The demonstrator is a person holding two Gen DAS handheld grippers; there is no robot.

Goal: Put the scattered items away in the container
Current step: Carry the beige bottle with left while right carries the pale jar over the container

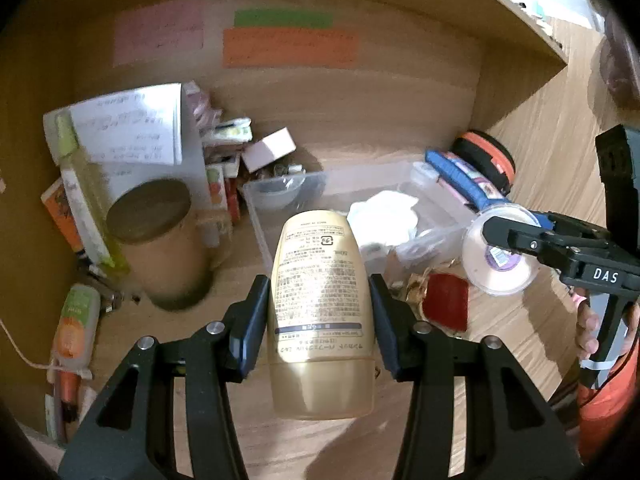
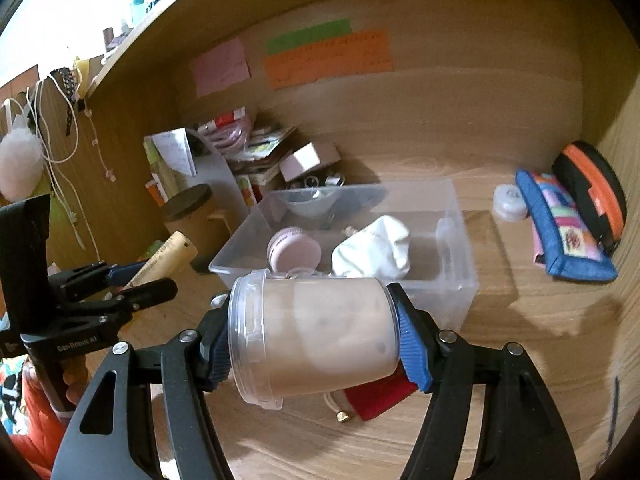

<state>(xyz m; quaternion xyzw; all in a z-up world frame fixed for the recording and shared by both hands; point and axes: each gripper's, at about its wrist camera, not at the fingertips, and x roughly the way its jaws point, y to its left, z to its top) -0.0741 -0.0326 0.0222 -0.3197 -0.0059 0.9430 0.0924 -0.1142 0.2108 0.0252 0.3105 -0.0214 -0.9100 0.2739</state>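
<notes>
Your left gripper point(image 1: 318, 312) is clamped across the waist of a gold plastic lotion bottle with printed back label point(image 1: 320, 312). The bottle's long axis runs straight ahead along the fingers, cap end toward you. Your right gripper point(image 2: 312, 340) is clamped on a clear plastic jar with a pale creamy filling point(image 2: 316, 336), lying crosswise between the pads, lid to the left.

The clear rectangular plastic storage bin point(image 2: 460, 276) sits on the wooden desk point(image 2: 520, 320), directly ahead of and below the jar; it already holds a white crumpled cloth pouch point(image 2: 376, 252) and a small pink round jar point(image 2: 292, 252). From the left wrist the bin point(image 1: 256, 204) lies ahead and slightly right of the bottle's far end. Both loads look lifted clear of the desk, and the right hand seems nearer the bin's near wall, so it probably goes in first.
</notes>
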